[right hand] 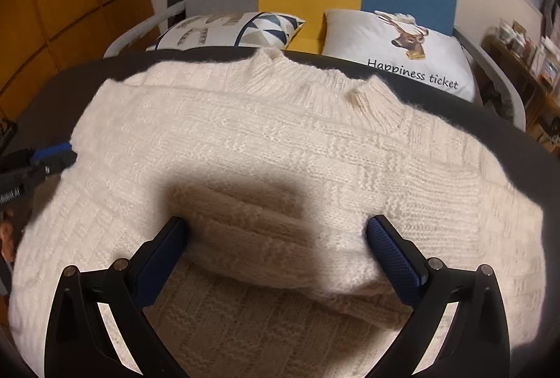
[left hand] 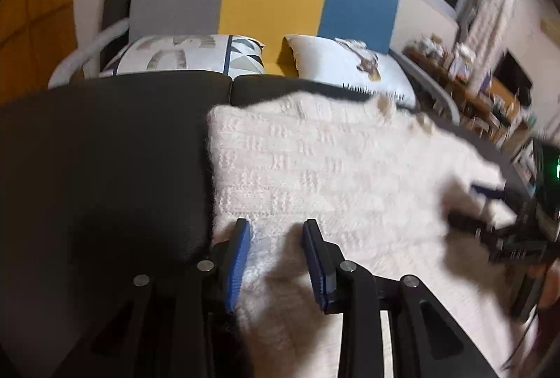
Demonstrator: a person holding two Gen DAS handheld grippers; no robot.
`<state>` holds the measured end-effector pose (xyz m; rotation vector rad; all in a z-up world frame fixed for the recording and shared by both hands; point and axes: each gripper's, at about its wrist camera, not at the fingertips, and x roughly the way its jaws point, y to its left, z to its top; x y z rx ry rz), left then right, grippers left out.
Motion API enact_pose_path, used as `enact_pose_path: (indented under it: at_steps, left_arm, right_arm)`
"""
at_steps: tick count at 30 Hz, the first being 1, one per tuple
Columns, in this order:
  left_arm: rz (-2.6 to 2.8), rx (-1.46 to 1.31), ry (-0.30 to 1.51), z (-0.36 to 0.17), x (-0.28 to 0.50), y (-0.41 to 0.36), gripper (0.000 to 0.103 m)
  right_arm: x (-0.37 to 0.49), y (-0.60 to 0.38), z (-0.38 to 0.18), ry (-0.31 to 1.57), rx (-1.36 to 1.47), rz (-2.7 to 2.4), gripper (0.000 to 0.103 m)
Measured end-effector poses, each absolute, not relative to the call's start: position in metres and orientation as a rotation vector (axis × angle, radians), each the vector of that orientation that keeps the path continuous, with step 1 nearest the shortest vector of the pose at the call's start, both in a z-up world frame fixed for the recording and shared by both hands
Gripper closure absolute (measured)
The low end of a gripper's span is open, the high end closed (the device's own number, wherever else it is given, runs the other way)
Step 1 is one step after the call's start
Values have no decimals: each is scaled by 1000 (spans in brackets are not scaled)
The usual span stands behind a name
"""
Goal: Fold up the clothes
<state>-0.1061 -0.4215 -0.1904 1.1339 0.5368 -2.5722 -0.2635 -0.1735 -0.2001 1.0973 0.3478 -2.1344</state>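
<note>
Right wrist view: a cream knitted sweater (right hand: 266, 147) lies spread on a dark surface, collar (right hand: 315, 80) toward the far edge and toward a striped sofa. A sleeve or folded-in part (right hand: 276, 238) lies across the body of the sweater, doubled over it, between the fingers of the right tool (right hand: 276, 250). That tool stands wide open, its blue pads on either side of the doubled part and gripping nothing.

Left wrist view: the left tool (left hand: 276, 248) sits over the near left edge of the sweater (left hand: 332, 161), its fingers parted with knit fabric between them. Whether the pads pinch the cloth cannot be told; motion blur softens the frame.

Progress, as a judgement: one part appears laid inward over the body, while the rest of the sweater remains broad and flat, so folding looks partly done at most. The lower hem is out of view, so the remaining folds cannot be counted.

Writing: the right-hand pillow (right hand: 395, 49) bears a deer's head picture and the words "Happiness ticket". The left pillow (right hand: 227, 29) shows large letters, cut off and unreadable. No brand label shows on the sweater.
</note>
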Motion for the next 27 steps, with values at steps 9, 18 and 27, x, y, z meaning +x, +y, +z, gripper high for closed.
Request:
enact_pose_path:
  at_steps: [9, 18, 27]
  left_arm:
    - [-2831, 1064, 235, -163, -139, -352, 67]
    - [-2791, 1256, 176, -189, -198, -308, 67]
    - [-2798, 1287, 44, -197, -212, -291, 66]
  right_arm:
    - [-269, -59, -172, -48, 1095, -2000, 0]
    - [-297, -35, -183, -247, 1128, -1917, 0]
    - [-321, -39, -193, -392, 1142, -1958, 0]
